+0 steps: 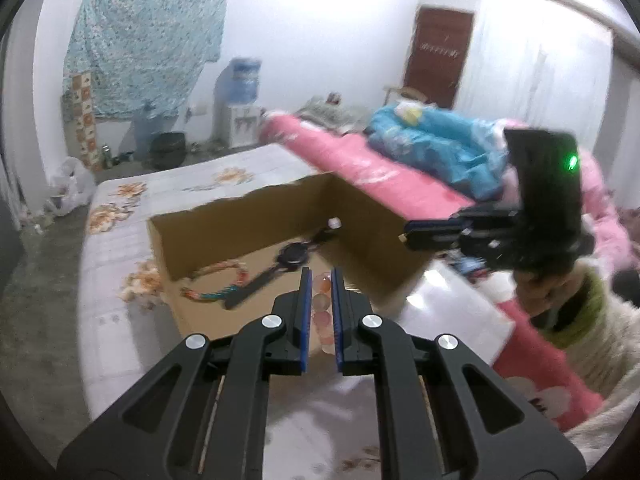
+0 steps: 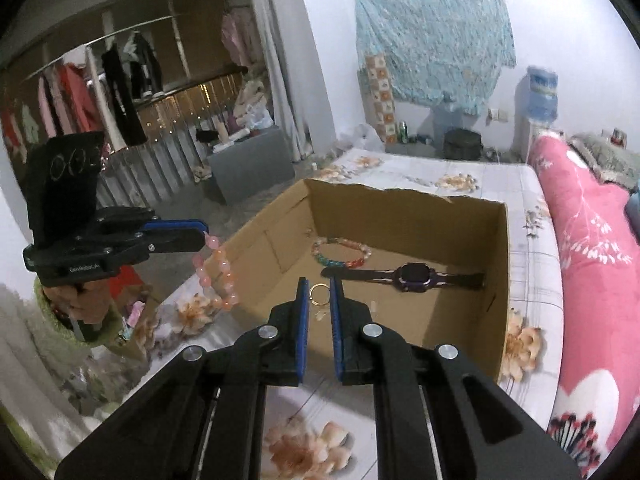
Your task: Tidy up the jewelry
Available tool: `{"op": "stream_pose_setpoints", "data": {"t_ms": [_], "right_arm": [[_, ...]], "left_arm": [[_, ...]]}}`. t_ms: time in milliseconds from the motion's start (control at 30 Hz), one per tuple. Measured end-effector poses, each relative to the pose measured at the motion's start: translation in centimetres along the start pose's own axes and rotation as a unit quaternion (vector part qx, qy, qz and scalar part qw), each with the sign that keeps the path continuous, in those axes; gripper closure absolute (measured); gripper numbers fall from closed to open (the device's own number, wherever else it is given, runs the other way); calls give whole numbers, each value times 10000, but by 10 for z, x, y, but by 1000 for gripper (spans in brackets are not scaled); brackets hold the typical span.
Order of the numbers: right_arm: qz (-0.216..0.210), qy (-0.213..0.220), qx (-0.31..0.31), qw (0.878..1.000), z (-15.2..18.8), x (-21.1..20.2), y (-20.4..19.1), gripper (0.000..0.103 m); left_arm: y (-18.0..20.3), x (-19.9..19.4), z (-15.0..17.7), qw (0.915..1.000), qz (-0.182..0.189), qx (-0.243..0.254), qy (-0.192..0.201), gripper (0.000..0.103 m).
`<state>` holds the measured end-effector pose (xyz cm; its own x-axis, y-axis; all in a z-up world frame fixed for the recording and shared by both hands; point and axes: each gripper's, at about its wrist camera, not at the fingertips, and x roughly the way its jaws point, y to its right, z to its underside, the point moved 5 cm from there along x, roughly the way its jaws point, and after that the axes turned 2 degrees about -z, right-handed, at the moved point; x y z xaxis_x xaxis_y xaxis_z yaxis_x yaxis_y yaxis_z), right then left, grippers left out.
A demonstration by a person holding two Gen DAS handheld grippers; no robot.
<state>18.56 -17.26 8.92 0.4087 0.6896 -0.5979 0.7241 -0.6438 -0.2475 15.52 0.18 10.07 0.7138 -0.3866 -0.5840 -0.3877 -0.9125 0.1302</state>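
An open cardboard box (image 2: 496,264) lies on the bed and holds a multicoloured bead bracelet (image 2: 340,254), a dark watch (image 2: 412,276) and a gold ring (image 2: 319,294). My left gripper (image 1: 321,280) is shut on a pink bead bracelet (image 1: 322,308); in the right wrist view that bracelet (image 2: 220,276) hangs from the left gripper (image 2: 204,234) just outside the box's left wall. My right gripper (image 2: 319,292) hovers over the ring, jaws slightly apart, empty. In the left wrist view the box (image 1: 380,240) holds the watch (image 1: 294,258) and the multicoloured bracelet (image 1: 216,284).
The bed has a white flowered sheet (image 2: 460,176) and a pink quilt (image 2: 592,248) along the right. A blue bundle (image 1: 436,148) lies on the quilt. A water dispenser (image 2: 540,96) and a dark bin (image 2: 462,142) stand by the far wall.
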Motion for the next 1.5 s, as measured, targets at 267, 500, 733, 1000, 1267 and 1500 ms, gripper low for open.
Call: {"op": "stream_pose_setpoints", "data": {"t_ms": [267, 500, 733, 1000, 1267, 1500], "right_arm": [[413, -1069, 187, 9932, -19, 78, 46, 92], [707, -1625, 455, 9831, -8, 113, 64, 92], [745, -1534, 608, 9835, -8, 106, 69, 92], [771, -1252, 877, 9852, -14, 77, 71, 88], [775, -941, 921, 9883, -15, 38, 51, 67], [725, -1637, 931, 9794, 4, 74, 37, 66]], "left_arm": [[-51, 84, 5, 9873, -672, 160, -1434, 95], [-68, 111, 13, 9756, -1024, 325, -1912, 93], [-64, 108, 6, 9773, -1052, 258, -1819, 75], [-50, 81, -11, 9841, -1189, 365, -1269, 46], [-44, 44, -7, 9899, -1052, 62, -944, 25], [-31, 72, 25, 9841, -1007, 164, -1456, 25]]}}
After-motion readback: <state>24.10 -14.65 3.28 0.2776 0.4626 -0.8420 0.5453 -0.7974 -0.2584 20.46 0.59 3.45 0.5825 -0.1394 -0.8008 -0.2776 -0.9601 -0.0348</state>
